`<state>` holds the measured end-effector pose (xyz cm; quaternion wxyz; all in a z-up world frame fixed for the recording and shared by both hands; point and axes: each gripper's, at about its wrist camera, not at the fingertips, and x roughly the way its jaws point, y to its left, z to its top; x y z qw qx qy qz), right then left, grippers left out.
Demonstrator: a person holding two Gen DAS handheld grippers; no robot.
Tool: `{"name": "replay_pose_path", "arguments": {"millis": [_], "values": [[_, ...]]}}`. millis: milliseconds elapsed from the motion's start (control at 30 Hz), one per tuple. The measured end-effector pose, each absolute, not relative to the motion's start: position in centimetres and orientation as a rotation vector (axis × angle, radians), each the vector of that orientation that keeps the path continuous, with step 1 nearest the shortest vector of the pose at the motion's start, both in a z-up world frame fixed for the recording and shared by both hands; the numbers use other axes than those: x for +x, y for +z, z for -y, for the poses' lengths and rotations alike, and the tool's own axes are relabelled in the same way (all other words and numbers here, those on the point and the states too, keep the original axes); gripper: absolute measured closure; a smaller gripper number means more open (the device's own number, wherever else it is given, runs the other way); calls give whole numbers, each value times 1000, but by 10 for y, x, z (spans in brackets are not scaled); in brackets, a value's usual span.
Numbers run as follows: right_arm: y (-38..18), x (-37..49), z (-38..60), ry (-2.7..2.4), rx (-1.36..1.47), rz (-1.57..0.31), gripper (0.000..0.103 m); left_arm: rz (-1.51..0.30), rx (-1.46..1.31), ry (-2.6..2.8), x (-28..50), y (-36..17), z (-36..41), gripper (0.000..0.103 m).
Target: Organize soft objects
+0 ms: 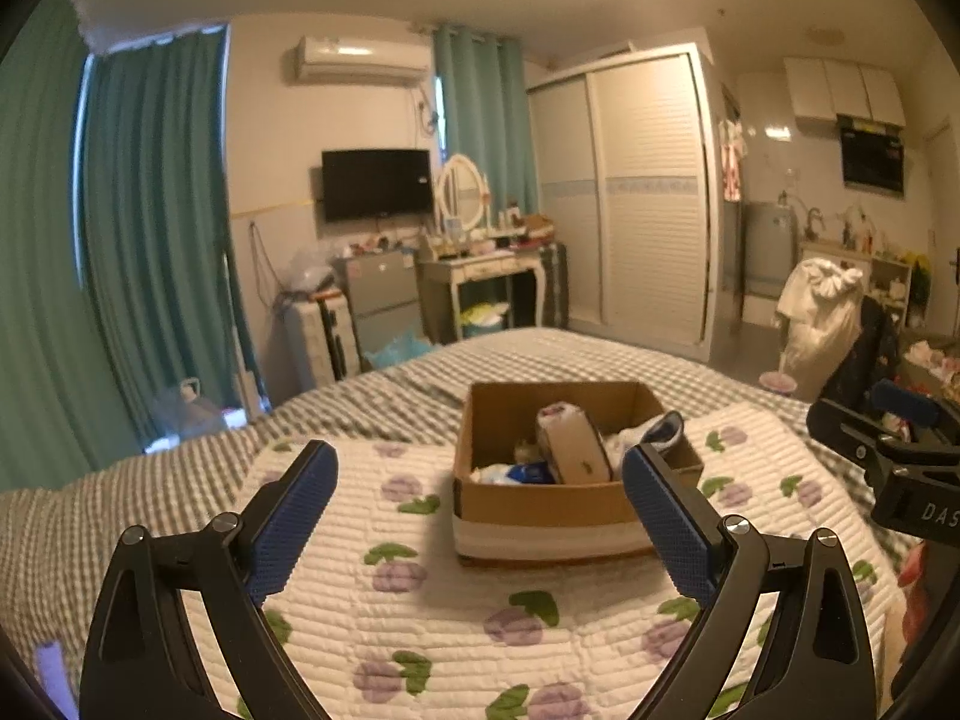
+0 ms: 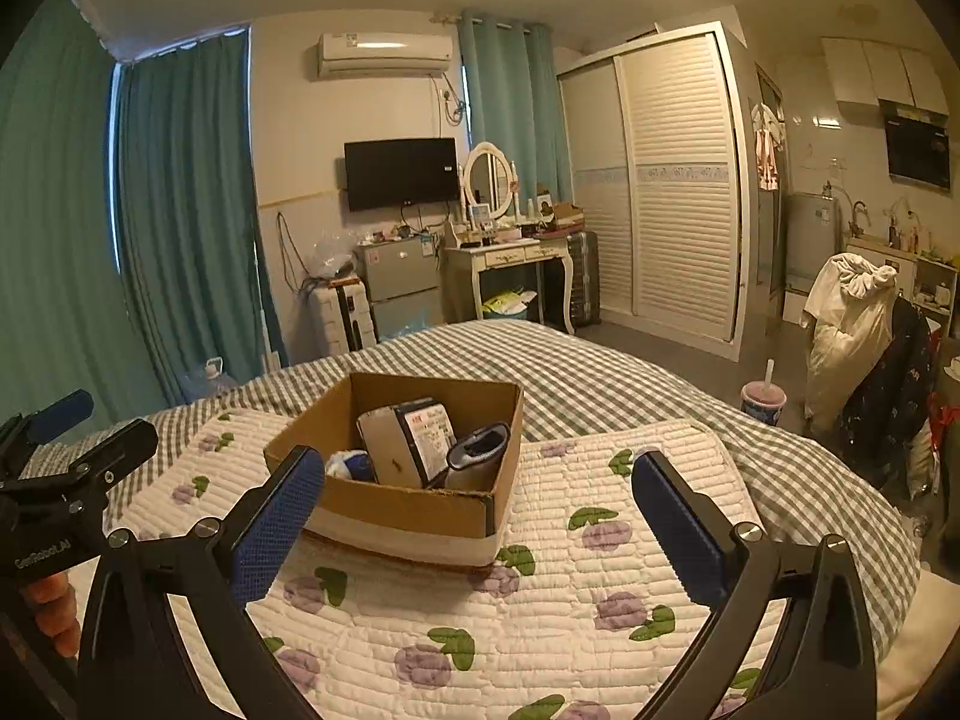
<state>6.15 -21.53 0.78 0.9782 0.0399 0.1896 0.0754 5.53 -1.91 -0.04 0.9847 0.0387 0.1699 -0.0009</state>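
Tongs both gape wide and empty, left gripper (image 1: 480,480) and right gripper (image 2: 474,480) above the quilt (image 1: 480,612); I'd lower slowly over the box (image 1: 540,504), pinching one soft item only.

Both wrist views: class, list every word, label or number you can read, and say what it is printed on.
"DAS", cut off by the picture's edge: on the right gripper's black body, seen in the left wrist view.
"GenRobot.AI": on the left gripper's black body, seen in the right wrist view.
Label on the pack in the cardboard box: too small to read.
Air conditioner sticker: too blurred.
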Motion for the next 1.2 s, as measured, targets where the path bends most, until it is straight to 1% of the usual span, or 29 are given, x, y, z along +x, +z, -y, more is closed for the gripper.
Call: {"name": "replay_pose_path", "arguments": {"millis": [367,1200], "values": [[3,63,216,159,84,-395,0,-373,65,-22,55,-5,18,5],[2,62,209,171,75,-401,0,-379,81,-31,53,-5,20,5]]}}
